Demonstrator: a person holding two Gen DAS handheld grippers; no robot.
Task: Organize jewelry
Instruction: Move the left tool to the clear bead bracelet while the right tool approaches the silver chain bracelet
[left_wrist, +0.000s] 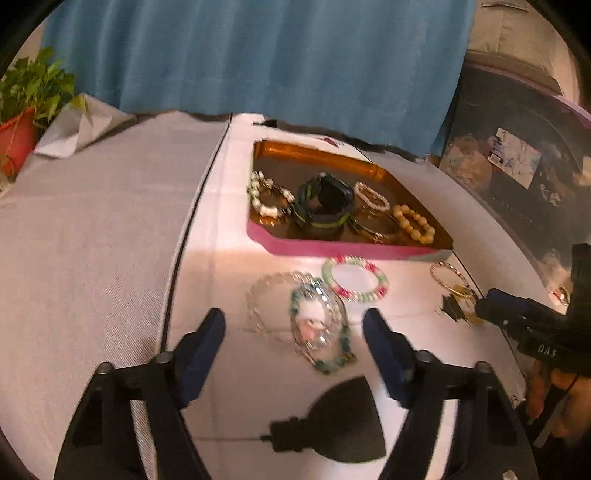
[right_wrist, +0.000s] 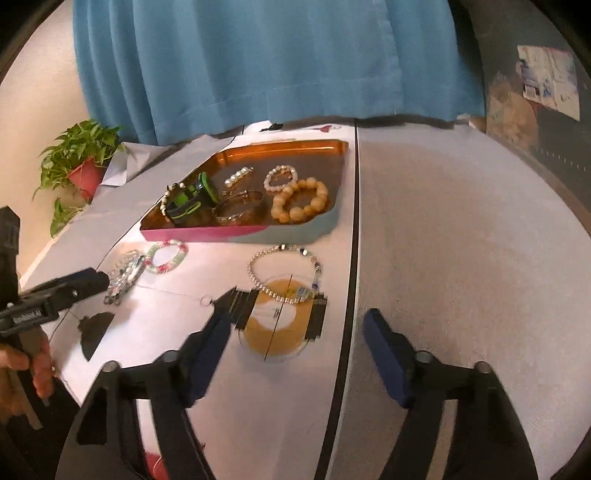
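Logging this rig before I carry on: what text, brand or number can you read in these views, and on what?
"DAS": white letters on the right gripper body, left wrist view.
White label on the left gripper body: too blurred to read.
Printed sheet on the dark wall: too small.
Nothing readable on the tray.

This looks like a room in a home. A long blue fabric curtain hangs behind the grey cloth-covered surface, and a leafy green houseplant in a red pot stands at the surface's far left corner. A shallow copper-lined tray with a pink rim holds personal bracelets, with more beaded ones lying loose on the cloth. A dark cabinet with a paper label stands to the right.
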